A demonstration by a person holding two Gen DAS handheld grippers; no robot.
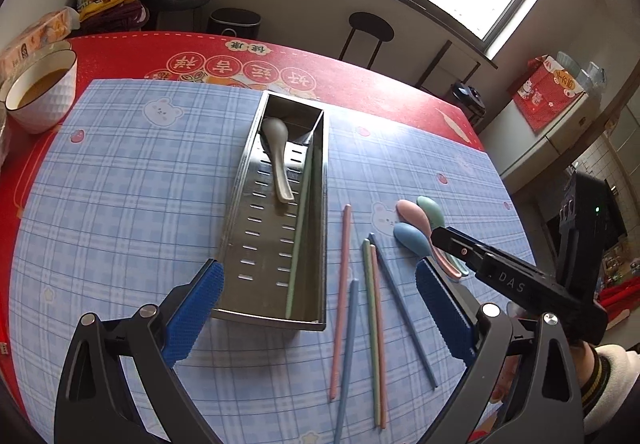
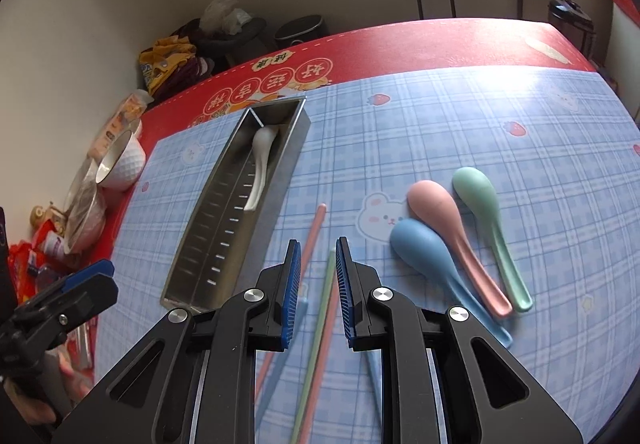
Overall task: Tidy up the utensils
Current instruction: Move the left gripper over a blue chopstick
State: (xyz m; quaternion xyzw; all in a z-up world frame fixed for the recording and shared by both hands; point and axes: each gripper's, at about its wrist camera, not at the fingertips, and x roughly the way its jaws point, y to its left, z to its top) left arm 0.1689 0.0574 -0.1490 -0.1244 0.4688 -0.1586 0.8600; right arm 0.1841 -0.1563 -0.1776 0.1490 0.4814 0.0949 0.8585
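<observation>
Three plastic spoons — pink (image 2: 448, 228), green (image 2: 486, 215) and blue (image 2: 430, 260) — lie side by side, touching, on the blue plaid mat (image 1: 120, 183), to the right of the steel utensil tray (image 1: 316, 163). Inside the tray rest a white spoon (image 1: 278, 155) in the wide compartment and one green chopstick (image 1: 302, 219) in the narrow one. Five loose chopsticks (image 1: 372, 324) lie between tray and spoons. The left gripper (image 1: 318, 308) hangs wide open and empty near the tray's front end; the right gripper (image 2: 318, 292) — jaws nearly closed, nothing between them — hovers above the chopsticks.
</observation>
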